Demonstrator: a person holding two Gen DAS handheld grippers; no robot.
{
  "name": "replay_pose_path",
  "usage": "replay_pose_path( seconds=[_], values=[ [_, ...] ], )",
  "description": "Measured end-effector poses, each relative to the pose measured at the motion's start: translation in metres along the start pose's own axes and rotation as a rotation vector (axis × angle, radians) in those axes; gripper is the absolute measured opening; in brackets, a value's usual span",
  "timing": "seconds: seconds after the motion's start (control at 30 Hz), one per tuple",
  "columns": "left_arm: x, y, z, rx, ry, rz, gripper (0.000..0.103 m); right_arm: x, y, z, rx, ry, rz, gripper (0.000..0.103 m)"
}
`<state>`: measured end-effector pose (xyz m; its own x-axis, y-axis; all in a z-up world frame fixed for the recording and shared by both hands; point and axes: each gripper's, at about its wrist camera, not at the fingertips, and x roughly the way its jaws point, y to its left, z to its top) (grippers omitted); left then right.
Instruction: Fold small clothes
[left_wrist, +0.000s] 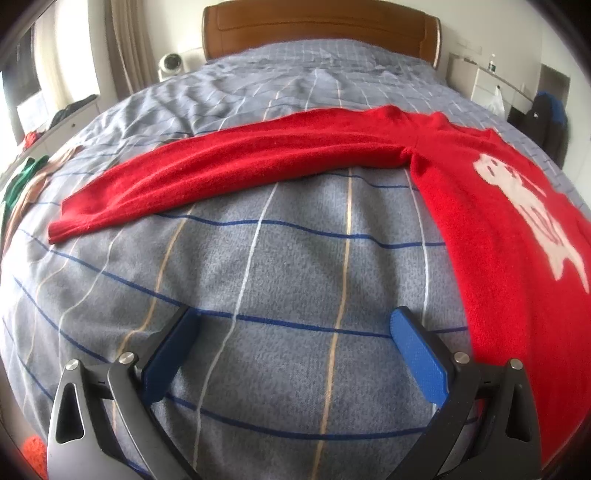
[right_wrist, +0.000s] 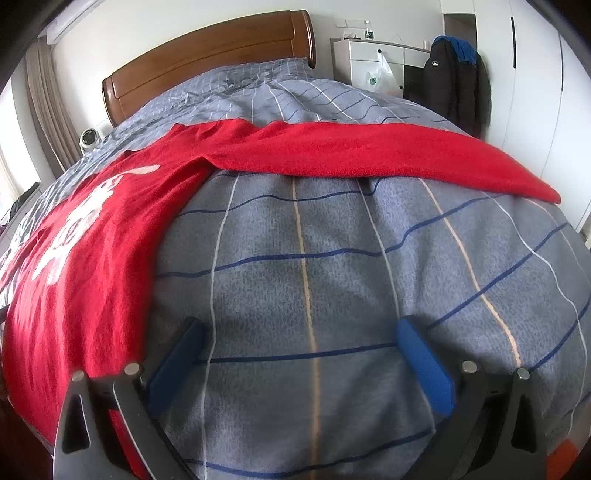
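Bare checked bed cover (left_wrist: 280, 266) lies open ahead of both grippers; the red sweater (left_wrist: 491, 229) borders it, sleeves stretched across beyond.

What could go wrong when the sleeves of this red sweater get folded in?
1. Both sleeves lie far ahead of the open left gripper and right gripper; a pinch may catch the duvet too.
2. The sweater nears the bed edge; tugging could slide it off.
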<state>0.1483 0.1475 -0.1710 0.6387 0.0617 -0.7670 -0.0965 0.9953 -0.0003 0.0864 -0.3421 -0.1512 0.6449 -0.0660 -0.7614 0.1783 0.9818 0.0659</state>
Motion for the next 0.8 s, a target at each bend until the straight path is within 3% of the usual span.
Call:
replay_pose_path(
  seconds=[0.8],
  values=[
    [-0.0009,-0.0007,-0.0026,-0.002,-0.022,0.004,0.103,0.0006,0.0044,-0.0058,-0.005,-0.021,-0.011,0.103]
  ],
)
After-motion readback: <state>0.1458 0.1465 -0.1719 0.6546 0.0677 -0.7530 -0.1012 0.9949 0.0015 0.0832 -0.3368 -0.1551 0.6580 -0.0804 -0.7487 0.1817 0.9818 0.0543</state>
